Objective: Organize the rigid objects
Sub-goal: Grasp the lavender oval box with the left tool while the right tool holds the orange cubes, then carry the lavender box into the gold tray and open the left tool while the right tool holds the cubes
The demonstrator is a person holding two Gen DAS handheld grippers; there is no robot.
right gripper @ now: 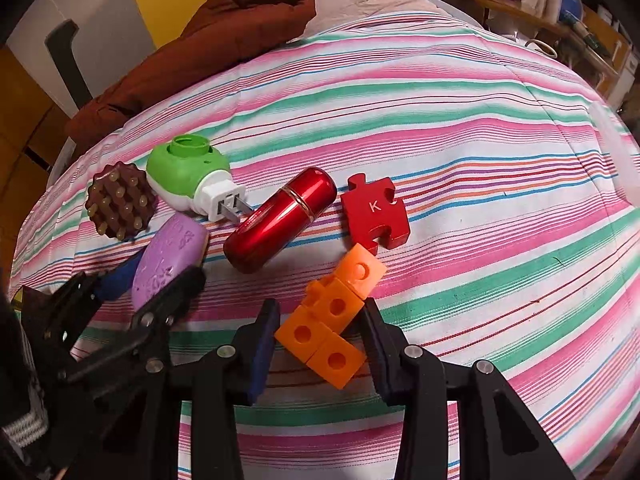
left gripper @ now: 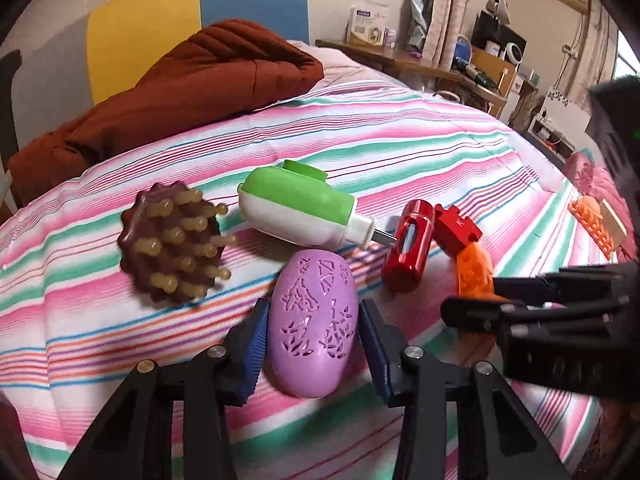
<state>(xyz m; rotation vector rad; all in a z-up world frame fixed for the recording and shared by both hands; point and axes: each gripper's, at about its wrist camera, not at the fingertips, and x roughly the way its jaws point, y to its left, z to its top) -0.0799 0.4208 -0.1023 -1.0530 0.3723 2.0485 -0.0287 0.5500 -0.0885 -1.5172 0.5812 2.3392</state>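
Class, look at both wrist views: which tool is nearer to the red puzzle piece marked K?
Right. The right tool straddles the orange cubes, which lie right beside the red puzzle piece. The left tool straddles the purple oval case, farther off, beyond the red cylinder.

We count six loose things on the striped bed (right gripper: 460, 128): one brown brush (right gripper: 120, 206), one green plug (right gripper: 188, 174), one purple case (left gripper: 312, 324), one red tube (right gripper: 280, 218), one red puzzle piece (right gripper: 376, 210) and one cluster of orange cubes (right gripper: 332, 316), in which we make out four cubes joined. Two grippers show, the left gripper (left gripper: 314, 334) and the right gripper (right gripper: 320, 344), each with two fingers. One brown jacket (left gripper: 180, 92) lies on the bed's far side
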